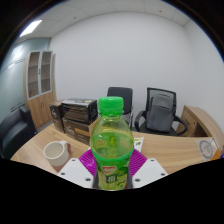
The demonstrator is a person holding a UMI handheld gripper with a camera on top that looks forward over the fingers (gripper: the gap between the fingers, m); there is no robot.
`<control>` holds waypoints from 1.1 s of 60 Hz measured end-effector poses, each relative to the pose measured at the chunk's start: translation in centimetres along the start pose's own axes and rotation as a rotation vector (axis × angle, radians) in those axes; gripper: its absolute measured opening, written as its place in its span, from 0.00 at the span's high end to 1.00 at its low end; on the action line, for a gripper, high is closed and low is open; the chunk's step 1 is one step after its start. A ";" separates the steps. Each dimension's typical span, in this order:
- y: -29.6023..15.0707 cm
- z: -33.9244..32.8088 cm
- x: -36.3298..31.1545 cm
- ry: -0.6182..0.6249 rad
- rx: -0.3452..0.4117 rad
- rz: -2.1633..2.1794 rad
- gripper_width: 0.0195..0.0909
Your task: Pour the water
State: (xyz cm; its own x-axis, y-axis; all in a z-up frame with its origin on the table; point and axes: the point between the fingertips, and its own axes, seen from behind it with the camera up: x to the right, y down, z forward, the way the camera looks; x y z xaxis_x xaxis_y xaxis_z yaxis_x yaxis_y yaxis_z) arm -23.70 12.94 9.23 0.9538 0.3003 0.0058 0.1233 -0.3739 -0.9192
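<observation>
Between my gripper (111,172) pads, I'm pinching the green bottle (111,140) upright; left of the bottle, a white mug (55,153) sits on the table (170,152).

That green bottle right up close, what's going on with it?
A hand-held gripper has the green bottle between its two fingers, and the pink pads appear pressed against its sides, so it looks gripped. The bottle is upright with its green cap still on. A light-coloured cup sits on the wooden table beyond the fingers to one side, so no pouring has begun. Black office chairs stand behind the table.
</observation>
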 end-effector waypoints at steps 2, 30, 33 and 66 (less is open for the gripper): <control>0.2 0.4 -0.1 -0.010 0.011 0.014 0.73; 2.1 -0.1 0.0 -0.011 0.091 0.011 0.49; 3.1 -0.3 0.0 -0.013 0.042 0.039 0.40; 7.4 -22.2 -6.0 0.146 -0.170 0.174 0.16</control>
State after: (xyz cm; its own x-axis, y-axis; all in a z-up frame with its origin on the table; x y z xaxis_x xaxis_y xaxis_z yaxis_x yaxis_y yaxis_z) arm -22.44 -11.15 11.10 0.9925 0.0935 -0.0785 -0.0136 -0.5541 -0.8323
